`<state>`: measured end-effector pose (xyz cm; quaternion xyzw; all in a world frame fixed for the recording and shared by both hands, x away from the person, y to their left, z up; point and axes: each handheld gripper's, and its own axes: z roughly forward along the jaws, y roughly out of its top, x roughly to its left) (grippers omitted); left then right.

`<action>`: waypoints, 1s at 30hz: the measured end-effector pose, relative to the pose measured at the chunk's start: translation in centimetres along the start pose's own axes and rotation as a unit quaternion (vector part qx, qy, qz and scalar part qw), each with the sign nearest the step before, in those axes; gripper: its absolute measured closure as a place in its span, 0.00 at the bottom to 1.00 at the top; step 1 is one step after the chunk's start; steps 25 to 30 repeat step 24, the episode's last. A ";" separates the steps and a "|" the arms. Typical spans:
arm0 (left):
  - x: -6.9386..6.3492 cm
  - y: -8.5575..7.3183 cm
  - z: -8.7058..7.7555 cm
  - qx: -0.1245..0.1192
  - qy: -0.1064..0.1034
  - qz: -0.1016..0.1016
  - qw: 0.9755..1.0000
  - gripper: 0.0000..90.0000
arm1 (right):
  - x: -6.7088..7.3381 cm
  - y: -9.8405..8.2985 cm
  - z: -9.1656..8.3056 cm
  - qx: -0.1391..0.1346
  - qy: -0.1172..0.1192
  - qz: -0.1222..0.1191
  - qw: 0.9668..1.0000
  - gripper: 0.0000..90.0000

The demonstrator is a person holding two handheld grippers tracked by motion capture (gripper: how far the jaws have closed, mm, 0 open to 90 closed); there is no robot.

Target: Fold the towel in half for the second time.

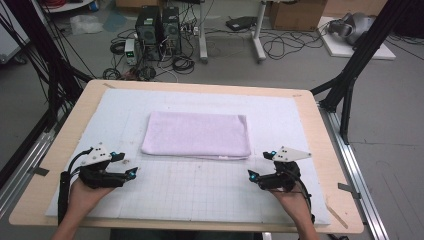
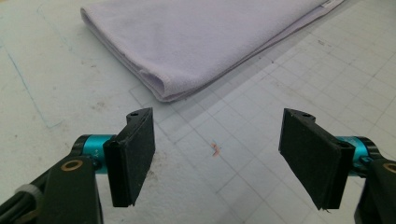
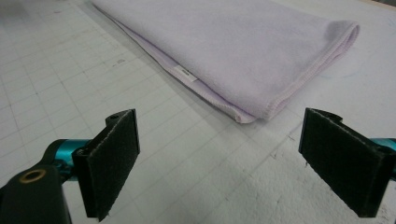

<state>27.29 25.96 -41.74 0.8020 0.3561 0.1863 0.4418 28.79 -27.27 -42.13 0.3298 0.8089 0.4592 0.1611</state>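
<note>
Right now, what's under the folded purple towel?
The folded towel lies flat on the white gridded mat, which covers the wooden table. Anything between its layers is hidden.

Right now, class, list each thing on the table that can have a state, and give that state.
Towel: folded, lying flat on the mat, untouched.
Left gripper: open, empty, apart from the towel.
Right gripper: open, empty, apart from the towel.
Mat: spread flat across the table.
</note>
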 end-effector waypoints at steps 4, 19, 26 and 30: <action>-0.2 -0.4 -0.6 -0.002 0.004 0.001 1.000 0.30 | 0.1 -0.5 -0.7 -0.002 -0.004 0.001 1.000 0.13; -0.5 -1.4 -2.0 -0.007 0.013 -0.007 1.000 0.30 | 0.9 -2.0 -2.8 -0.009 -0.014 0.007 1.000 0.13; -0.5 -1.1 -2.0 -0.011 0.010 -0.004 1.000 0.30 | 0.9 -2.1 -2.7 -0.007 -0.017 -0.001 1.000 0.13; -0.5 -1.1 -2.0 -0.011 0.010 -0.004 1.000 0.30 | 0.9 -2.1 -2.7 -0.007 -0.017 -0.001 1.000 0.13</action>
